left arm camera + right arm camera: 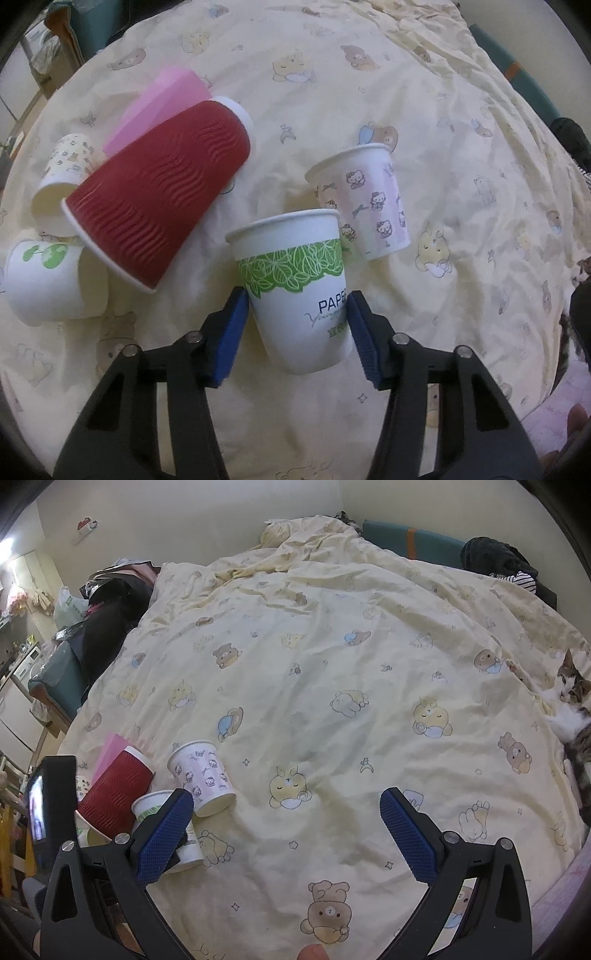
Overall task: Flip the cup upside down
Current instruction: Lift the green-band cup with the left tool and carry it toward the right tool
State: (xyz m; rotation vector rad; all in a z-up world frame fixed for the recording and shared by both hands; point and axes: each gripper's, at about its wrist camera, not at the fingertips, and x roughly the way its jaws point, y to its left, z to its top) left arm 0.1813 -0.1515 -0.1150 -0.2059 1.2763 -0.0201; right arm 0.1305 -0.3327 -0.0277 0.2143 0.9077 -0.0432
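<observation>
On the bed (332, 701), left gripper (297, 325) jaws straddle the upright green-leaf cup (295, 288), seemingly touching; next: squeeze, lift, invert. Right gripper (286, 834) gapes empty

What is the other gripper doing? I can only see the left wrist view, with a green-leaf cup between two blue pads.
Observer: The right gripper is open and holds nothing, above the duvet.
Operator: Is anything near it?
Observer: A cat lies at the bed's right edge, facing the camera.
Operator: Where are the cups from there?
Observer: Low on the left. The green-leaf cup is partly hidden behind one blue finger.
</observation>
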